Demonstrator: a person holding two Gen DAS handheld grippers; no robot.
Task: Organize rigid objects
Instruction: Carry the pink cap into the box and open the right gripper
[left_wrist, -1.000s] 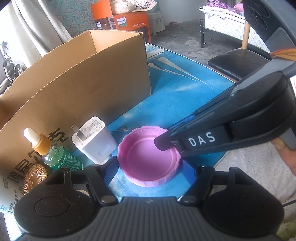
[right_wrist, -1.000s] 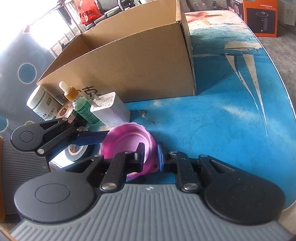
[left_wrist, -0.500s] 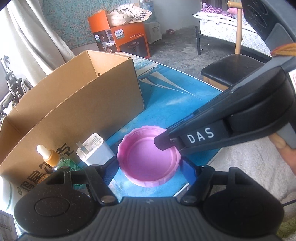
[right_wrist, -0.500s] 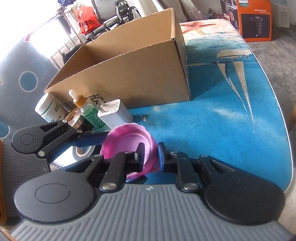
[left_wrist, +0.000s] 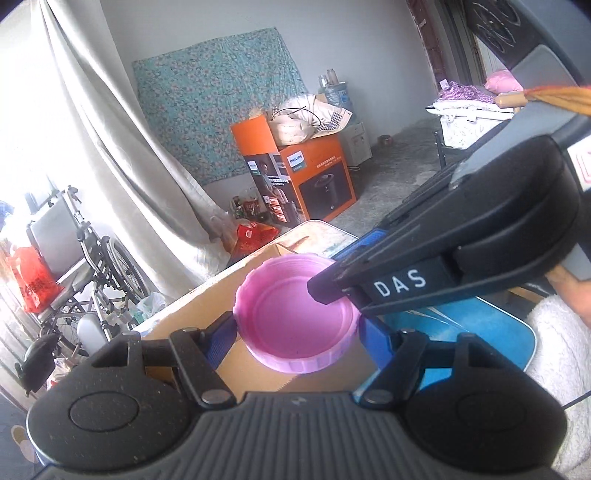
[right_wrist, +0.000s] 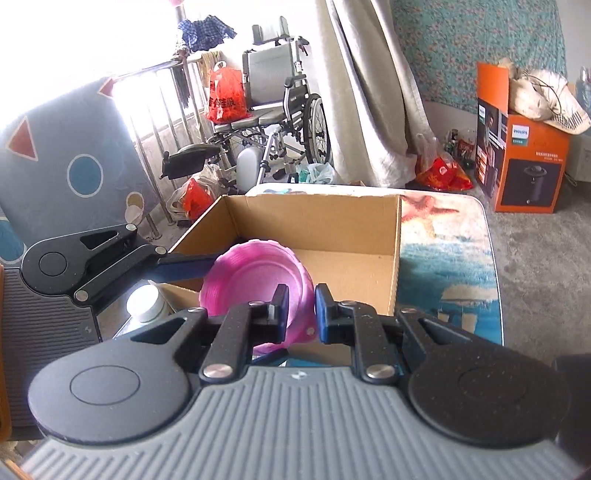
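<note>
Since the earlier frame, both hand-held grippers have been raising the pink lid (right_wrist: 255, 280) off the blue worktop (right_wrist: 450, 258); it is now hanging over the near edge of the open cardboard box (right_wrist: 354, 210). The right hand-held gripper (right_wrist: 300, 308) is pinching the lid's rim, while the left hand-held gripper (left_wrist: 295, 332) is bracketing its sides. The placing step is judged in hand, calling next for carrying farther in, lowering and releasing.

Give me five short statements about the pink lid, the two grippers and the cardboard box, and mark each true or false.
1. Both grippers hold the pink lid. True.
2. The right gripper pinches the lid's rim. True.
3. The lid lies flat on the blue table. False: it is held up over the cardboard box.
4. The lid is green. False: it is pink.
5. The left gripper has its jaws on opposite sides of the lid. True.
</note>
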